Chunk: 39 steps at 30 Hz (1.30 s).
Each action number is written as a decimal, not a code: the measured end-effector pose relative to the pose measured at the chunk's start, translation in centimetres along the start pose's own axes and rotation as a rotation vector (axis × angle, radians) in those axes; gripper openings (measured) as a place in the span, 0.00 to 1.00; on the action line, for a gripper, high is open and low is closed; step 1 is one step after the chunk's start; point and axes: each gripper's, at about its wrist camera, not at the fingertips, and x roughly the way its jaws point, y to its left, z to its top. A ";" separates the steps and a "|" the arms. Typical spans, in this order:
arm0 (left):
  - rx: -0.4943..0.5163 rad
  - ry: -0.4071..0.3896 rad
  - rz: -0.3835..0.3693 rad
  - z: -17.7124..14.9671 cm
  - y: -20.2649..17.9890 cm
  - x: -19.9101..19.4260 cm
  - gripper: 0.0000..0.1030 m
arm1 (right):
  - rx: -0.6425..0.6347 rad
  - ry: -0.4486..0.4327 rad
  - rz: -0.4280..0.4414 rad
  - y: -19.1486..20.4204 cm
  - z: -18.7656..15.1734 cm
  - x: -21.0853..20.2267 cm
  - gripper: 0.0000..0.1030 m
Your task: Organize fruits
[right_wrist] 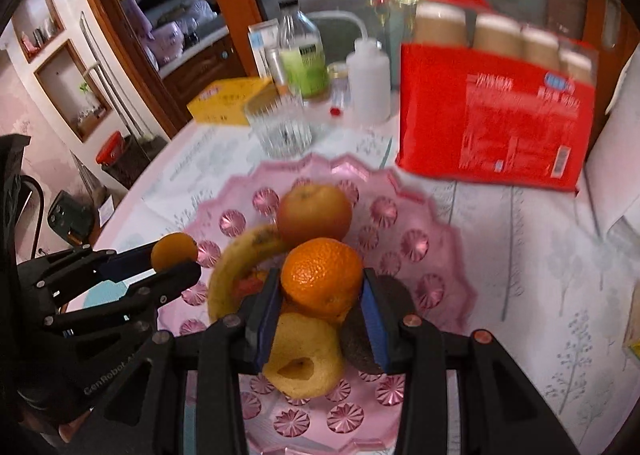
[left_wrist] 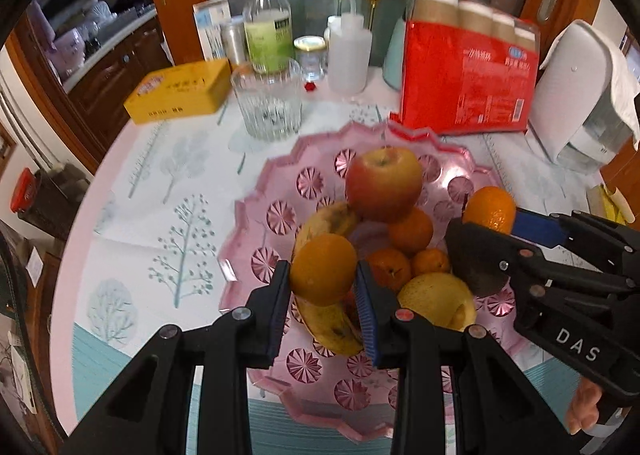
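A pink scalloped fruit tray (left_wrist: pixel 256 211) (right_wrist: pixel 432 223) holds a red-yellow apple (left_wrist: pixel 383 183) (right_wrist: pixel 314 211), a banana (left_wrist: pixel 326 319) (right_wrist: pixel 234 267), a yellow pear (left_wrist: pixel 434 301) (right_wrist: pixel 304 363), several small tangerines (left_wrist: pixel 410 231) and a dark avocado (right_wrist: pixel 360 343). My left gripper (left_wrist: pixel 323 287) (right_wrist: pixel 176 259) is shut on an orange (left_wrist: pixel 323 269) (right_wrist: pixel 174 251) above the tray's left side. My right gripper (right_wrist: pixel 320 307) (left_wrist: pixel 486 223) is shut on another orange (right_wrist: pixel 322 275) (left_wrist: pixel 490 209) above the tray's right side.
Behind the tray stand a ribbed glass (left_wrist: pixel 267 103), a yellow box (left_wrist: pixel 180 89), a green-label bottle (left_wrist: pixel 267 27), a white squeeze bottle (left_wrist: pixel 348 55), a red cup package (left_wrist: pixel 468 79) and a white kettle (left_wrist: pixel 576 95). The table has a tree-print cloth (left_wrist: pixel 160 215).
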 end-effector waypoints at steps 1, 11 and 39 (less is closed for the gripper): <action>0.001 0.006 -0.003 -0.1 0.0 0.5 0.29 | 0.006 0.009 0.003 -0.2 0.0 0.5 0.38; 0.002 0.025 -0.021 -0.4 -0.1 1.3 0.30 | 0.006 0.038 0.000 0.1 -0.2 2.1 0.39; -0.040 -0.061 0.029 -1.7 0.3 -5.7 0.82 | 0.022 -0.024 0.027 0.9 -0.3 -3.3 0.44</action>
